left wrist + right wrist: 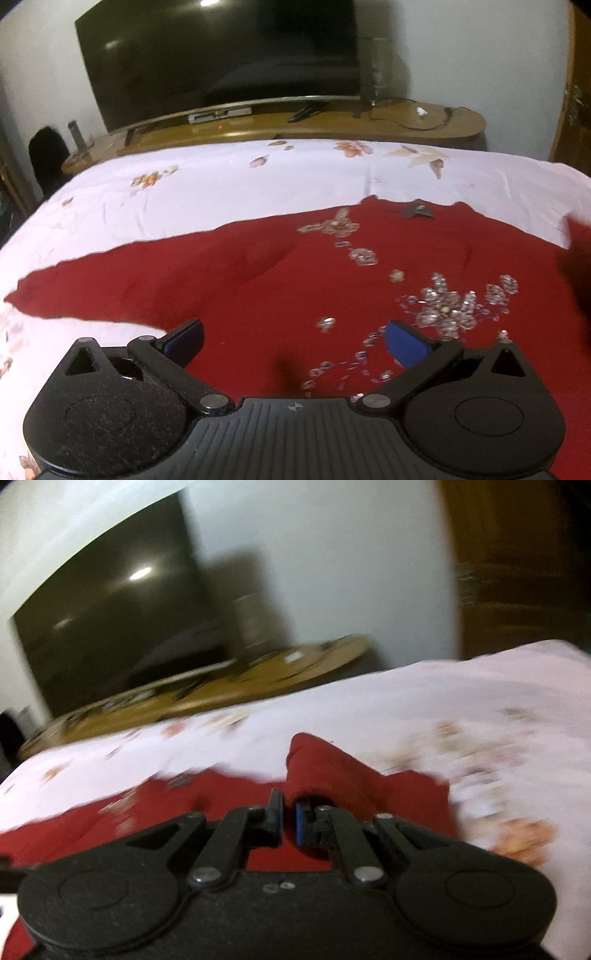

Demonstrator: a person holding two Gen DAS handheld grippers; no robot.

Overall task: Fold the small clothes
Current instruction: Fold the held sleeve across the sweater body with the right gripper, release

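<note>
A red garment [229, 280] with silver sequin flowers [443, 306] lies spread on the bed; one sleeve stretches to the left. My left gripper [295, 339] is open, its blue pads wide apart just above the cloth. In the right wrist view my right gripper [288, 812] is shut on a fold of the red garment [325, 771] and holds it raised above the bed. That view is blurred by motion. A dark red blur [576, 266] at the right edge of the left wrist view is lifted cloth.
The bed has a white sheet with floral print [221, 184]. Behind it stands a wooden TV stand [332, 125] with a large dark television [221, 62], a set-top box and cables. A wooden wardrobe [517, 565] is at the right.
</note>
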